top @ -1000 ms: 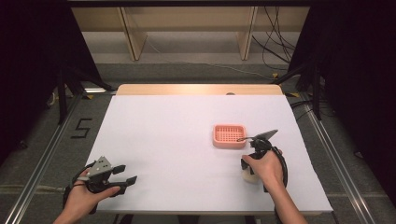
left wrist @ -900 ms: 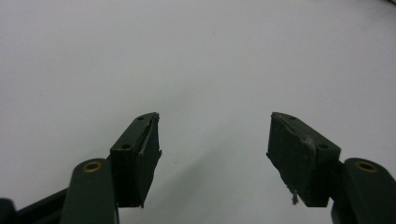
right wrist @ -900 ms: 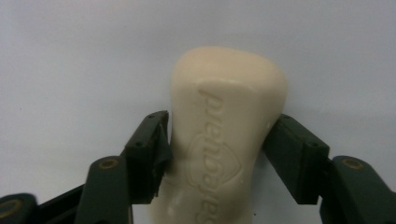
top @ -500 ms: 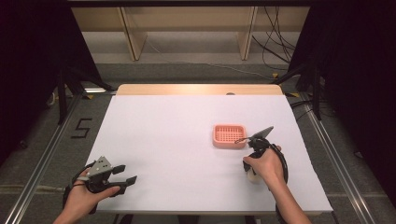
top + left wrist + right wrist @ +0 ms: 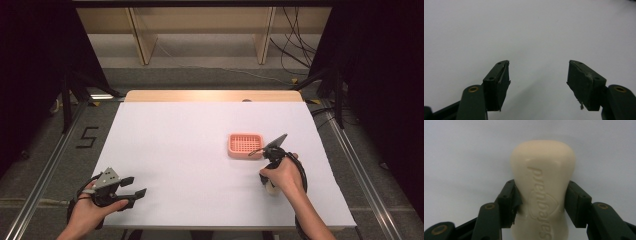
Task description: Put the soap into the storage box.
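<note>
Soap bar clamped between the right gripper's jaws on the white table

Cream soap with embossed lettering lies flat on the table near its front right, pads pressing both long sides after the jaws have just closed onto it. A pink slotted soap dish sits just beyond that hand. Left gripper rests at the front left, jaws spread wide over bare table, nothing between them
</note>
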The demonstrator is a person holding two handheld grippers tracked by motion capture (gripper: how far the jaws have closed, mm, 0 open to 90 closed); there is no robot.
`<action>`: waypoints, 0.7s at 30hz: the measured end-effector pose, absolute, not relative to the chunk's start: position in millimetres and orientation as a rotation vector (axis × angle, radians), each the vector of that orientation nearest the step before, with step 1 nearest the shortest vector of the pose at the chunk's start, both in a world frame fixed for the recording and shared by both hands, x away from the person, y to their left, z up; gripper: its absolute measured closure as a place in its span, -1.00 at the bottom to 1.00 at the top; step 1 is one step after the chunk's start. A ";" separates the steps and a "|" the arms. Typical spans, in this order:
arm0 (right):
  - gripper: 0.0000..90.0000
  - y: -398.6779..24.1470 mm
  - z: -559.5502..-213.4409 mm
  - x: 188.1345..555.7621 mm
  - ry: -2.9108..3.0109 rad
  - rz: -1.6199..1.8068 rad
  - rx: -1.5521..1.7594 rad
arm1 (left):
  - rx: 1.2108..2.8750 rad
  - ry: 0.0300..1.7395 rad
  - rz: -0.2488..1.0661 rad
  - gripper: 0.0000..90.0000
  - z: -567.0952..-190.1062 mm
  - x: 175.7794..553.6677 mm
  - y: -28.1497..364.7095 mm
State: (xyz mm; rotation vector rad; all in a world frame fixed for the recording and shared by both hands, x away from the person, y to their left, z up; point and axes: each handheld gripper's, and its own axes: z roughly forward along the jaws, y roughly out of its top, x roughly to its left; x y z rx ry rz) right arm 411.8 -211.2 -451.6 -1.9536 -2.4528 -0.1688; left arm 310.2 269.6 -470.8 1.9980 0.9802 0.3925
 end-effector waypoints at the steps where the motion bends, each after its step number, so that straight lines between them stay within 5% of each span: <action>1: 0.11 -211.2 -451.8 411.3 -2.464 -0.176 -1.943 | 1.992 0.984 0.394 -0.25 -471.1 310.0 269.3; 21: 0.12 -230.1 -438.6 403.4 -2.697 -0.382 -1.698 | 2.004 0.987 0.383 -0.25 -471.7 310.3 269.3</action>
